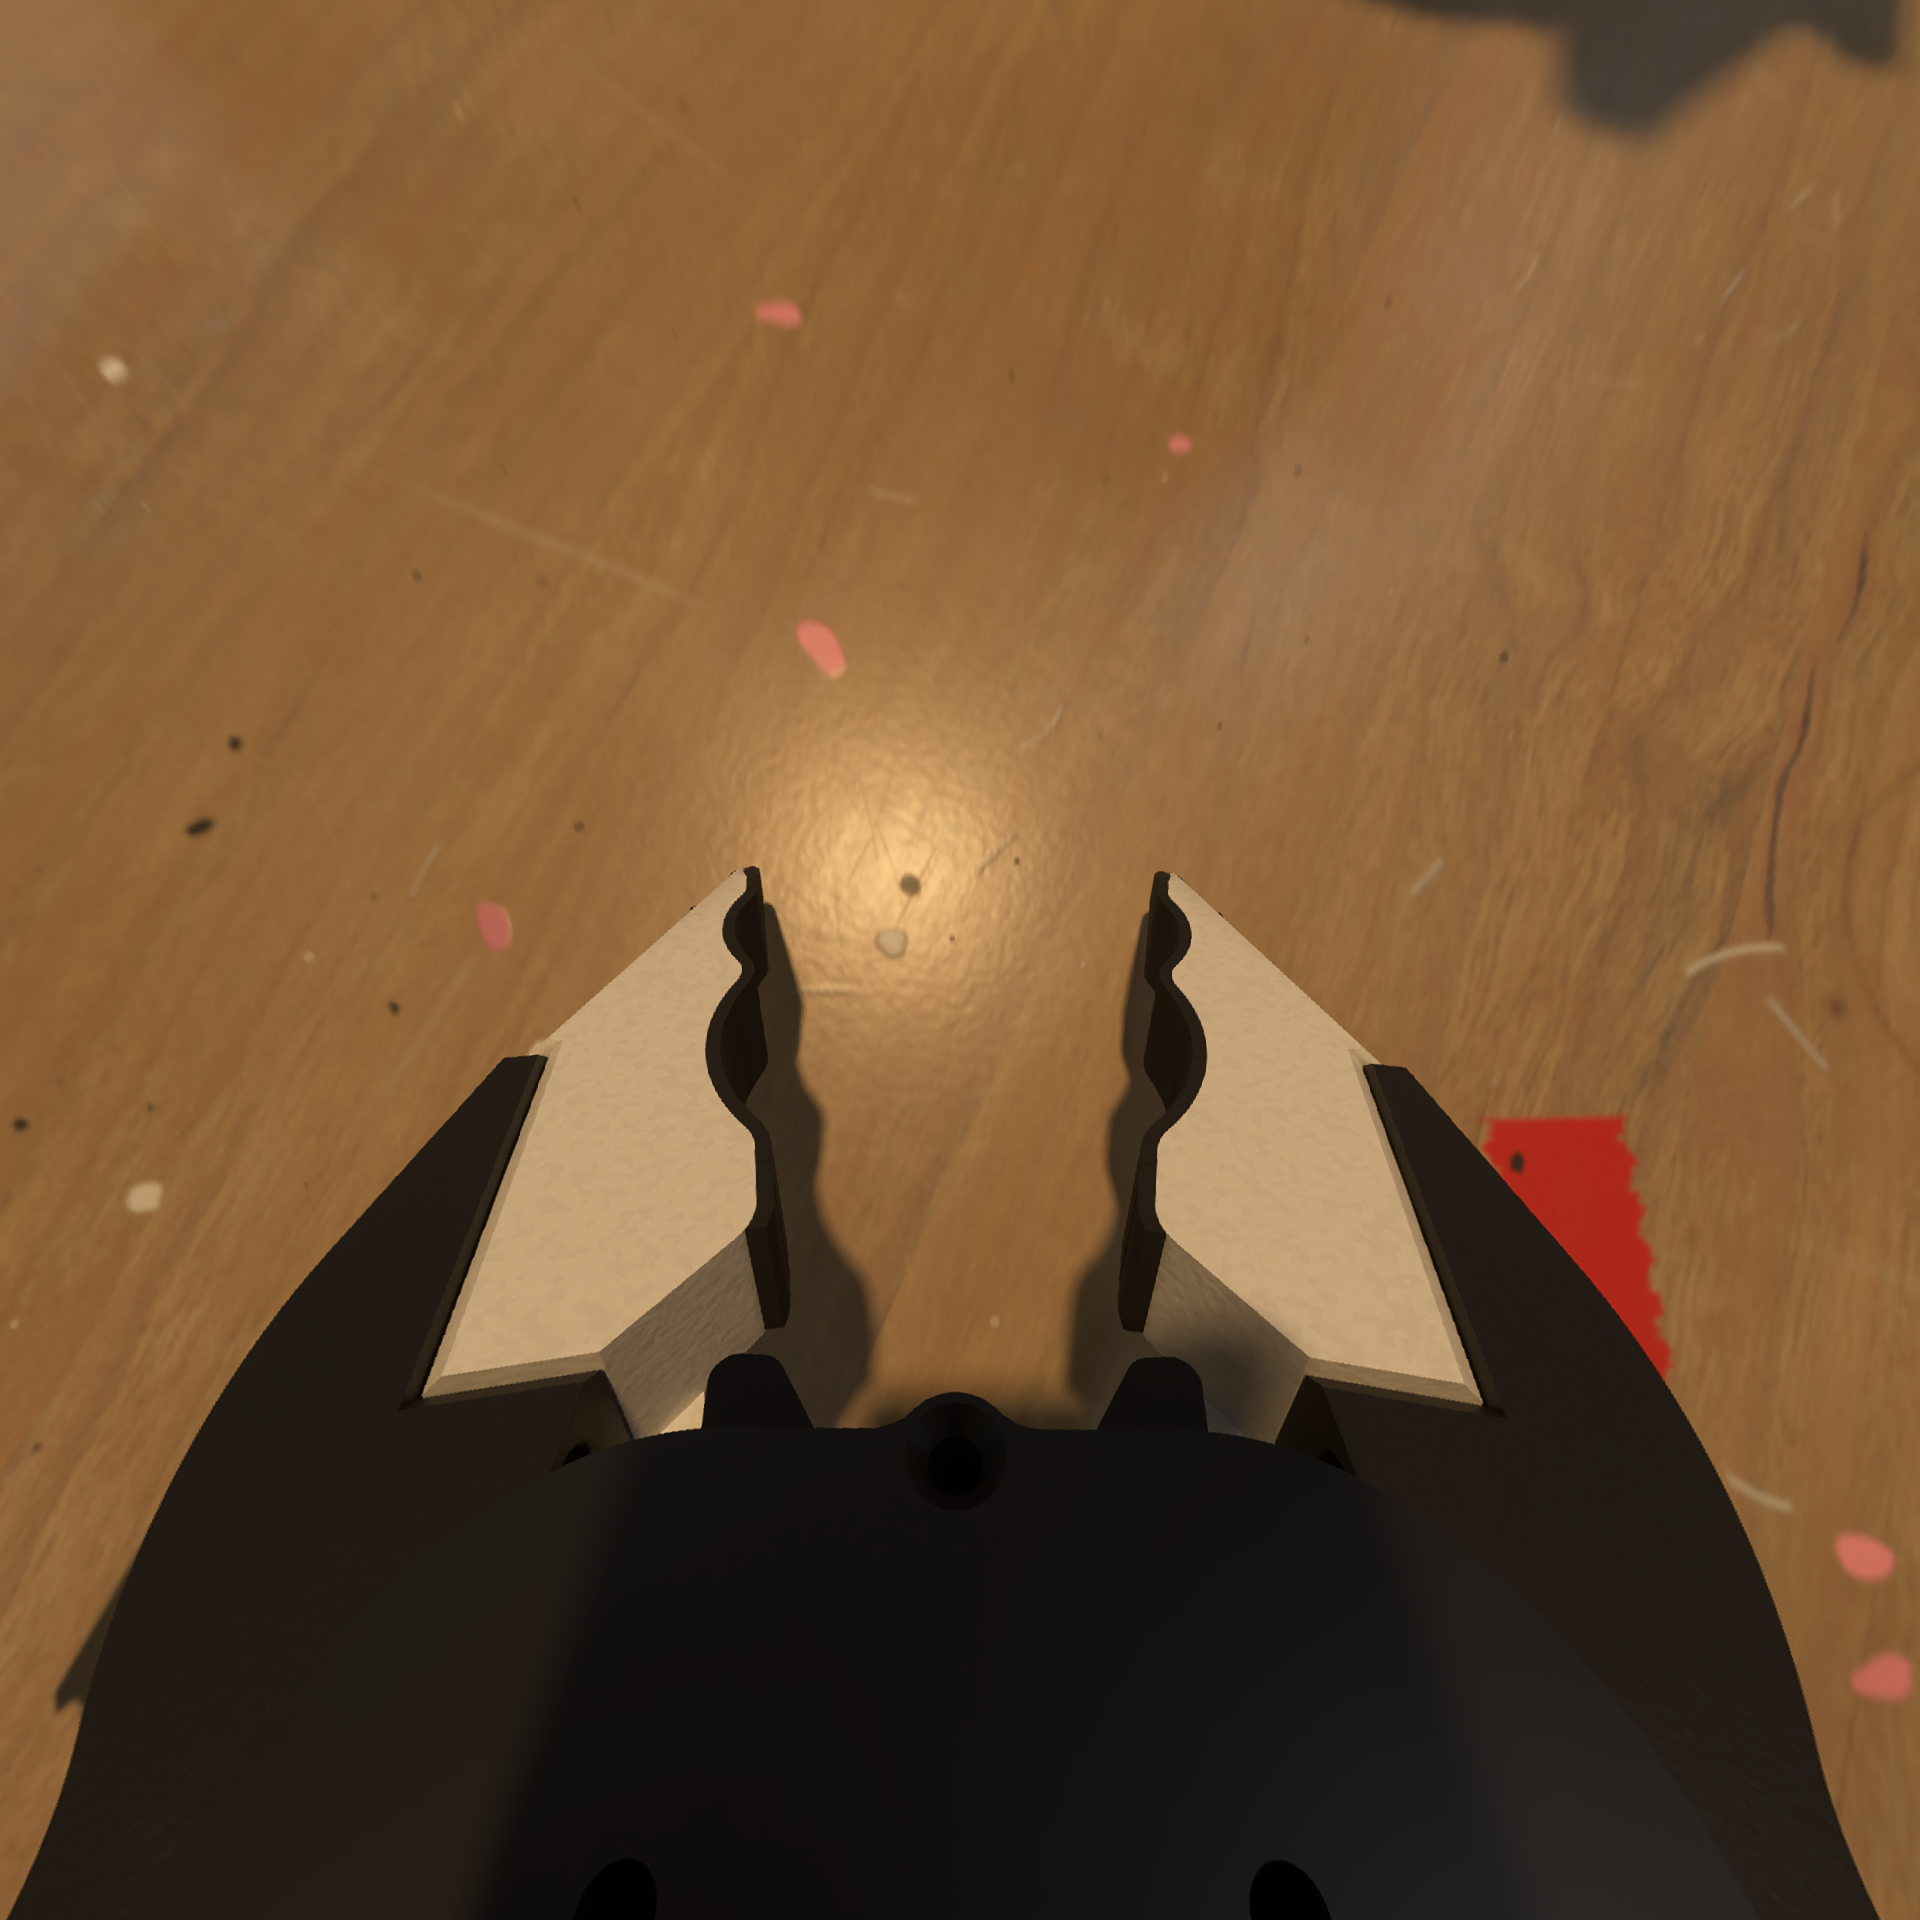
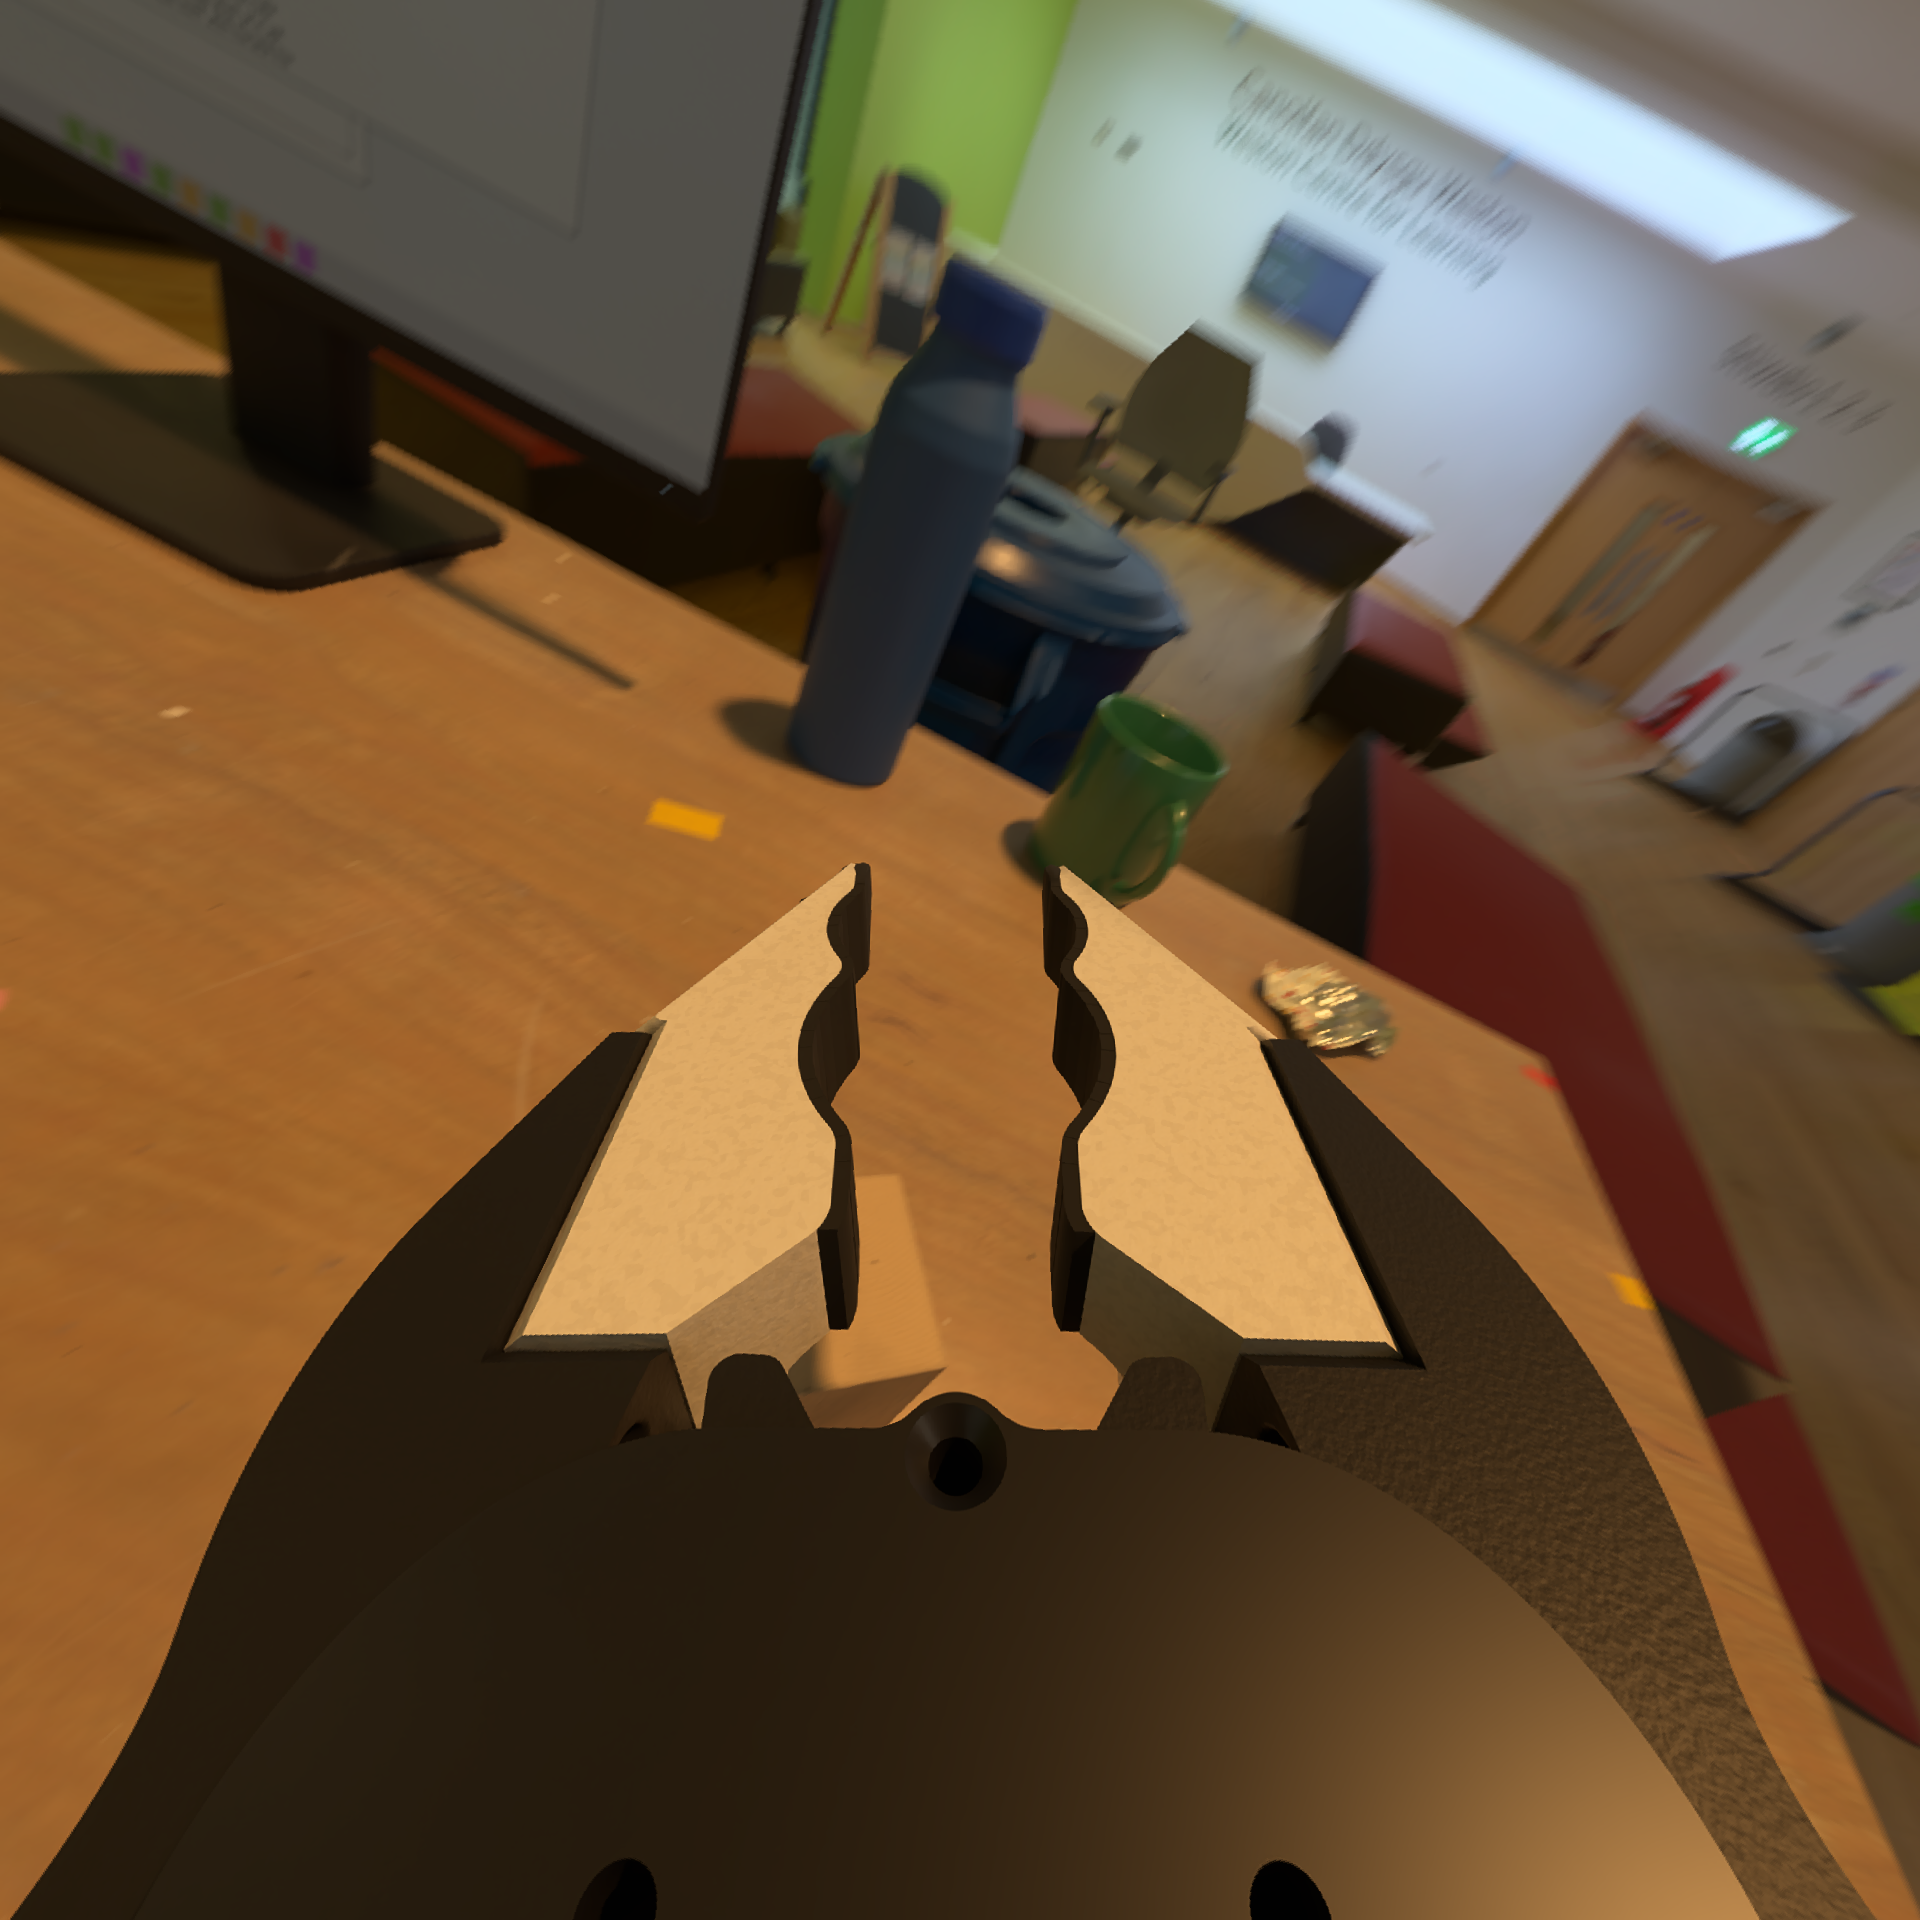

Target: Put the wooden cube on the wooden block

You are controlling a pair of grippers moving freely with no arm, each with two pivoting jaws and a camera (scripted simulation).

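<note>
In the right wrist view, my right gripper (image 2: pixel 958 873) is open with a narrow gap between the jaws and nothing gripped. A light wooden piece (image 2: pixel 883 1299) lies on the table below, near the finger bases. The left finger (image 2: pixel 727 1122) partly hides it, so I cannot tell whether it is the cube or the block. In the left wrist view, my left gripper (image 1: pixel 956 876) is wide open and empty. It points down at the bare wooden tabletop (image 1: pixel 935 520). No cube or block shows in that view.
A monitor (image 2: pixel 416 208) on its stand (image 2: pixel 239 499) stands at the far left. A dark blue bottle (image 2: pixel 914 540), a green mug (image 2: pixel 1132 810) and a crumpled foil ball (image 2: pixel 1325 1008) sit near the table's right edge. A red patch (image 1: pixel 1579 1226) lies right of my left gripper.
</note>
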